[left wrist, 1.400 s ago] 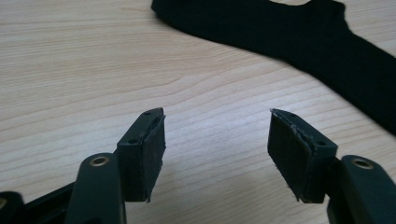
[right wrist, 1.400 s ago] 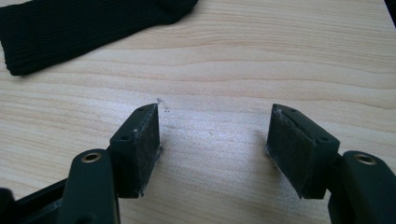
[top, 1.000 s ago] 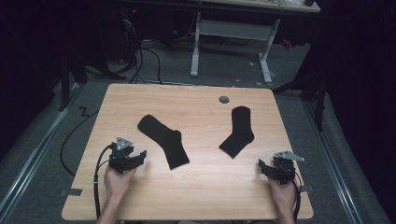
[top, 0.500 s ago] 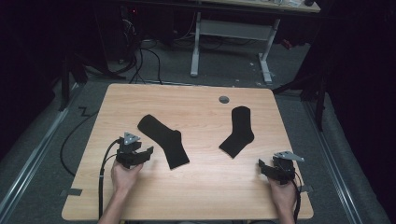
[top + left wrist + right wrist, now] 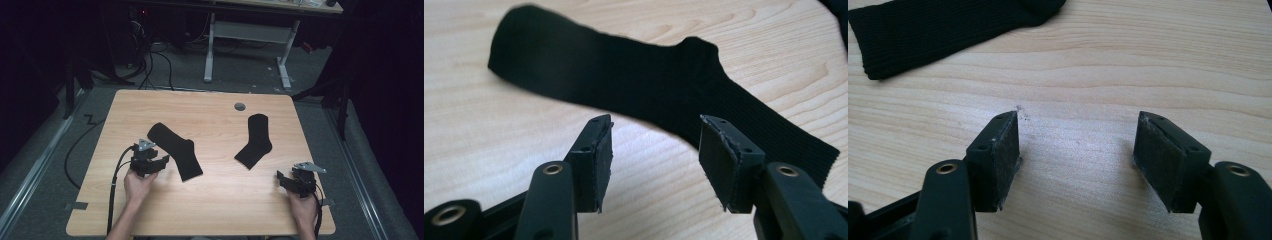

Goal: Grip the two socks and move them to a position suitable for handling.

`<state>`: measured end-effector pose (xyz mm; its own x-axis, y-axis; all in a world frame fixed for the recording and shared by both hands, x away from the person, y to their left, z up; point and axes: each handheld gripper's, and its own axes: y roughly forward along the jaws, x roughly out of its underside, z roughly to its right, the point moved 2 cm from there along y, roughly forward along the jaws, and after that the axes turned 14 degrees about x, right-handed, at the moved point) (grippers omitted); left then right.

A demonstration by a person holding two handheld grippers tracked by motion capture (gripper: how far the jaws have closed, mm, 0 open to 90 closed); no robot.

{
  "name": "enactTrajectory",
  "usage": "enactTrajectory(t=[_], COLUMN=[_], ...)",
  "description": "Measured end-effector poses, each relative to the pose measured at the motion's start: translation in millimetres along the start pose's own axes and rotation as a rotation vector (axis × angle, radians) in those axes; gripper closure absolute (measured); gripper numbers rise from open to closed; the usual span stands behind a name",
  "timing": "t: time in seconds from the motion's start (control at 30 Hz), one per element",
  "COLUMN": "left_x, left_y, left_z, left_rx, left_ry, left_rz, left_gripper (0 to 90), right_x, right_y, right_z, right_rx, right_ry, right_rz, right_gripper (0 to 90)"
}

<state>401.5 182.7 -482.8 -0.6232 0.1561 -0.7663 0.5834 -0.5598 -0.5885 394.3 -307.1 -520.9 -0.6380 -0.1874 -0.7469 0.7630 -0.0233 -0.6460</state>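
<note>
Two black socks lie flat on the wooden table (image 5: 210, 195). The left sock (image 5: 175, 149) (image 5: 624, 80) is just ahead of my left gripper (image 5: 159, 162) (image 5: 655, 150). That gripper's jaws have just been closing a little; they stand apart over bare wood with nothing between them, close to the sock's edge. The right sock (image 5: 256, 141) (image 5: 938, 30) lies at the middle right. My right gripper (image 5: 286, 180) (image 5: 1078, 155) rests open near the table's front right corner, short of the right sock's cuff, with bare wood between its pads.
A small grey round cap (image 5: 240, 106) sits in the table near the far edge. Beyond the table stand a white desk frame (image 5: 250, 40) and cables on a dark floor. Tape marks (image 5: 76, 205) stick to the table's front left corner.
My left gripper has moved forward and to the right, up to the left sock. The right gripper and both socks have kept still.
</note>
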Motion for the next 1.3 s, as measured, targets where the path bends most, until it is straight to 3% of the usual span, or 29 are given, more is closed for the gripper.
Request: enactTrajectory(t=[0.2, 0.33, 0.47, 0.57, 0.7, 0.93, 1.07, 1.13, 1.17, 1.2, 1.27, 1.3], left_x=[-10.3, -18.6, -21.4, -26.4, -29.3, -19.9, -19.2, -19.7, -19.8, -19.3, -19.3, -19.2], left_y=[6.0, 19.9, 30.0, 41.8, 48.5, 69.5, 70.2, 70.7, 70.9, 71.2, 71.2, 71.6], left_z=[5.0, 7.7, 6.9, 5.8, 6.3, -0.9, -1.5, -1.0, -1.0, -0.6, 0.1, 1.1], left_rx=[-0.002, 0.002, 0.004, -0.018, -0.025, -0.068, -0.080, -0.070, -0.065, -0.058, -0.053, -0.050], left_ry=[0.035, 0.047, 0.042, 0.037, 0.040, 0.029, 0.055, 0.067, 0.071, 0.074, 0.079, 0.087], left_rz=[-0.015, -0.022, -0.030, -0.056, -0.046, -0.138, -0.130, -0.128, -0.127, -0.122, -0.125, -0.128], left_gripper=[48.0, 48.1, 49.0, 48.3, 47.6, 47.2, 57.9, 66.8, 66.8, 73.5, 76.6, 82.9], right_x=[0.0, -0.1, -0.7, -0.7, -0.5, -0.7, -0.7, -0.6, -0.6, -0.6, -0.5, -0.7], right_y=[0.1, 0.2, 0.6, 0.6, 0.3, 0.5, 0.4, 0.2, 0.2, 0.2, 0.2, 0.3], right_z=[-0.4, -0.1, -1.0, -1.1, -1.7, -1.5, -1.7, -1.9, -1.9, -2.0, -2.0, -2.0], right_rx=[0.000, 0.006, 0.014, 0.013, 0.010, 0.004, 0.005, 0.005, 0.006, 0.007, 0.007, 0.007], right_ry=[-0.006, 0.001, -0.002, -0.006, -0.011, -0.013, -0.013, -0.015, -0.017, -0.015, -0.015, -0.015], right_rz=[0.003, 0.003, 0.002, 0.004, 0.004, 0.006, 0.006, 0.005, 0.006, 0.005, 0.005, 0.006], right_gripper=[35.2, 38.3, 38.9, 38.4, 38.5, 39.6, 39.9, 39.8, 39.8, 39.8, 39.7, 39.8])
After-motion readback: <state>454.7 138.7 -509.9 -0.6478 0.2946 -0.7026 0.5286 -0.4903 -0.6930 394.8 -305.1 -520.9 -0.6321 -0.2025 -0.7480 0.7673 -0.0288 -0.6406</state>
